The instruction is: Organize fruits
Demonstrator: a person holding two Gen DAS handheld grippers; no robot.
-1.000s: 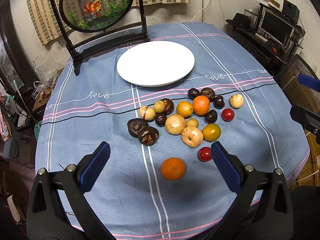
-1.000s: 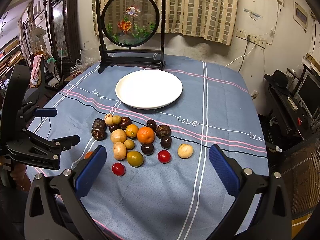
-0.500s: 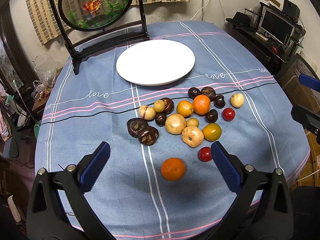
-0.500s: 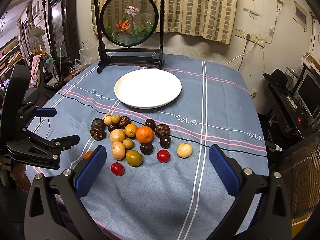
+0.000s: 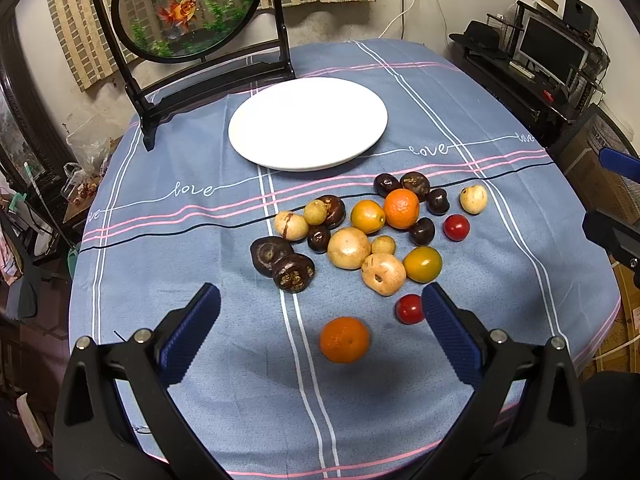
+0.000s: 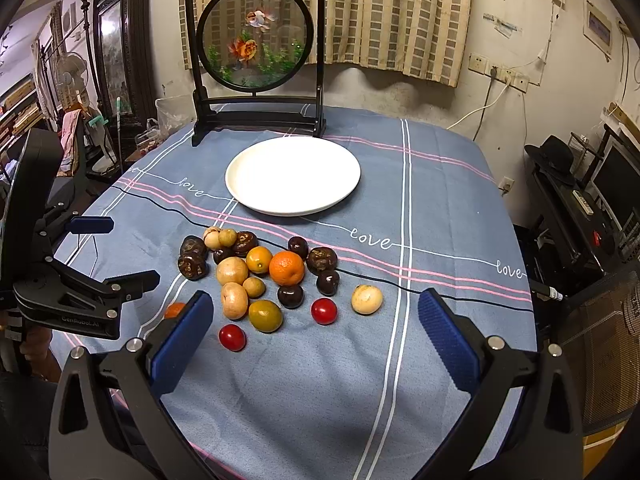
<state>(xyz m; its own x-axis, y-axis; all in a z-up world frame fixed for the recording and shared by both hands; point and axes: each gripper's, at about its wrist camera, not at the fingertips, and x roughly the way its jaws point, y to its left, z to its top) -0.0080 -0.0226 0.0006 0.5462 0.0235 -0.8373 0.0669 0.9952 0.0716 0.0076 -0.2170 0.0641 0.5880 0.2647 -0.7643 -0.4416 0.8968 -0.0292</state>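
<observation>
A white plate (image 5: 308,122) sits empty on the blue tablecloth, also in the right wrist view (image 6: 294,176). A cluster of fruits lies before it: oranges (image 5: 401,208), pale round fruits (image 5: 349,248), dark fruits (image 5: 294,273) and red tomatoes (image 5: 456,227). One orange (image 5: 344,339) lies apart, just ahead of my open, empty left gripper (image 5: 320,334). My right gripper (image 6: 314,334) is open and empty, held above the cloth near a red tomato (image 6: 232,337). The left gripper shows in the right wrist view (image 6: 80,284).
A black-framed goldfish screen (image 5: 188,12) stands behind the plate. The table edge (image 5: 600,280) curves off to the right, with a desk and monitor (image 5: 552,48) beyond. Clutter and bags (image 5: 84,160) lie off the left edge.
Both views have shifted very slightly toward the fruits. Nothing on the table has moved.
</observation>
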